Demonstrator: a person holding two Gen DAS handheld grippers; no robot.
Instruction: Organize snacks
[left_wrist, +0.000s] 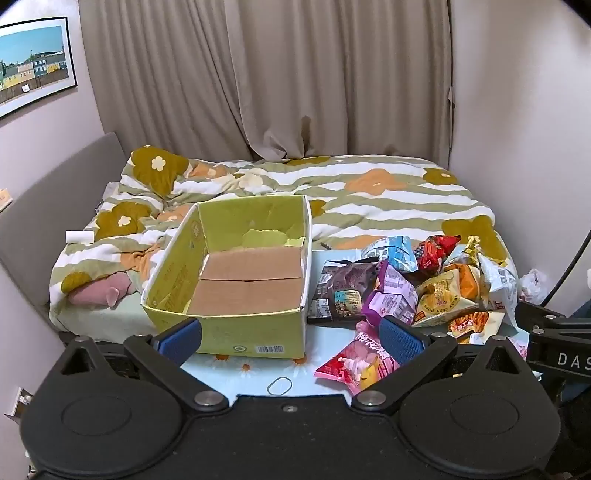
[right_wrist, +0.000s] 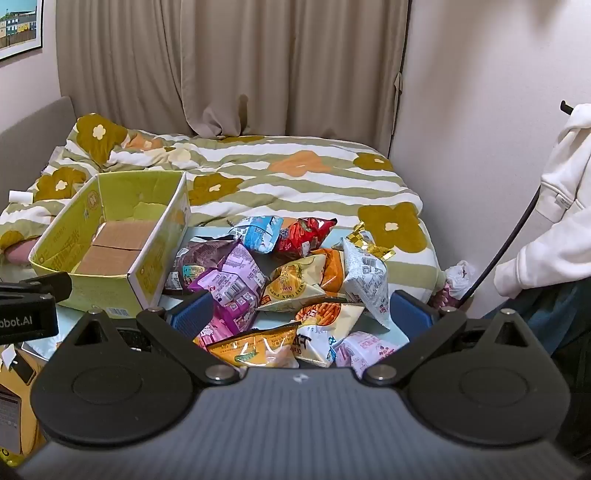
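1. Snacks (right_wrist: 280, 280) lie in a loose heap on the pale blue table (left_wrist: 258, 373), just right of the green cardboard box (left_wrist: 236, 273); none is in the box, whose brown bottom shows bare.
2. Judged from that, the task stands at its very start: the step in hand is choosing and reaching for a first packet.
3. The left gripper (left_wrist: 291, 338) hangs above the near end of the box with its jaws spread wide and nothing between them. One blue pad shows in front of the box's near wall, the other over a pink packet (left_wrist: 354, 360) that lies apart from the heap, nearest the camera.
4. The right gripper (right_wrist: 301, 308) hovers over the near side of the heap, jaws also wide apart and empty. A purple packet (right_wrist: 232, 291) shows beside its left pad, a white packet (right_wrist: 364, 277) by its right, and a yellow corn-puff bag (right_wrist: 291, 286) between them, farther off.
5. Both tools tilt downward toward the table.
6. The next move likely calls for the right gripper to sink onto one packet at the edge of the heap, close on a crimped end or a puffed middle without catching its neighbour, then carry it left over the box wall.
7. The bags overlap and look slippery, so a top or outlying one seems the safest pick.
8. A rubber band (left_wrist: 279, 386) lies on the table near the left gripper, clear of the packets.
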